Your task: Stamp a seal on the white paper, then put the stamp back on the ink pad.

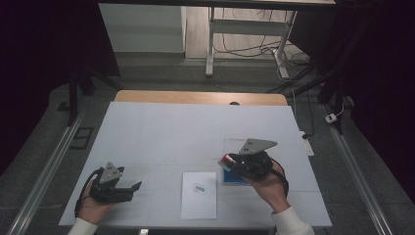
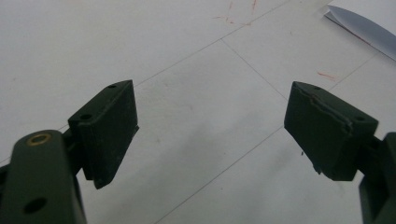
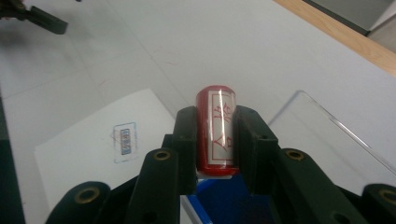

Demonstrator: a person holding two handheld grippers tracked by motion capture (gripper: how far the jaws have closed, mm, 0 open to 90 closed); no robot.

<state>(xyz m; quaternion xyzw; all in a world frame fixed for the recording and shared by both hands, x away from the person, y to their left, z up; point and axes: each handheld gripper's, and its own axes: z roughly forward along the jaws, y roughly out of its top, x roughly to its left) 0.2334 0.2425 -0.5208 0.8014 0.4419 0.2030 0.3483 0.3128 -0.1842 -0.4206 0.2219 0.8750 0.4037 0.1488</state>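
Black fingers (image 3: 187, 140) of the right gripper (image 3: 215, 126) hold the red stamp (image 3: 216, 128) tight above the blue pad (image 3: 219, 205), and it could slip and mark the white paper (image 3: 93, 154) crooked, while the left gripper (image 2: 210, 121) waits wide open over the worktop (image 1: 161, 132).

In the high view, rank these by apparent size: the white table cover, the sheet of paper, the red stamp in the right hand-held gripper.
1. White table cover, by far the largest.
2. Sheet of paper.
3. Red stamp, smallest, though partly hidden by the right hand-held gripper.
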